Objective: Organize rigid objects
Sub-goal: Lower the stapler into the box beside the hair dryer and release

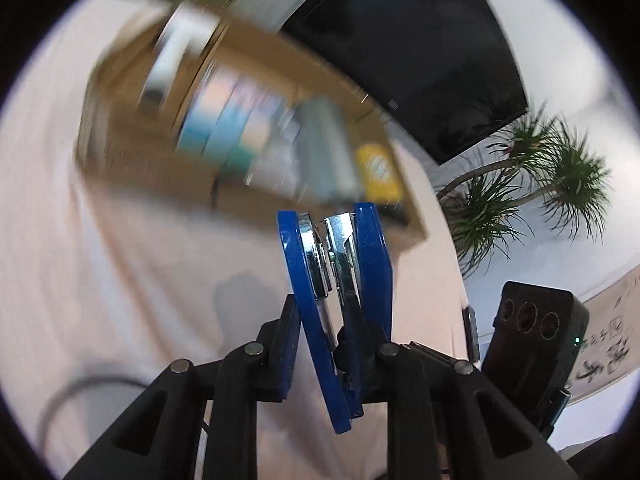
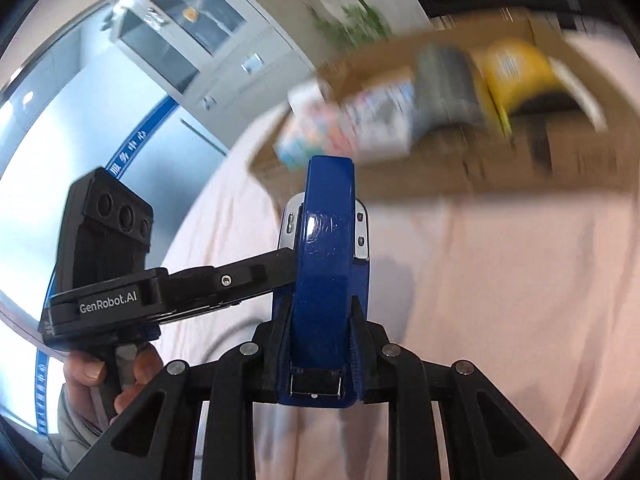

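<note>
A blue stapler (image 1: 340, 288) with chrome inner parts is held between both grippers above the pink-clothed table. My left gripper (image 1: 326, 320) is shut on it, seen edge-on with its two halves slightly apart. My right gripper (image 2: 322, 320) is shut on the same stapler (image 2: 326, 264), seen from its blue top. The left gripper's body (image 2: 120, 300) reaches in from the left in the right wrist view. A cardboard box (image 1: 120, 128) lies ahead, blurred, holding colourful packs, a grey item and a yellow item (image 1: 378, 172). It also shows in the right wrist view (image 2: 560, 160).
The pink tablecloth (image 1: 140, 280) covers the table. A dark screen (image 1: 420, 60) hangs on the wall and a potted plant (image 1: 540, 192) stands at the right. A cable (image 1: 72, 392) lies on the cloth at lower left. Glass cabinets (image 2: 180, 40) stand at the back.
</note>
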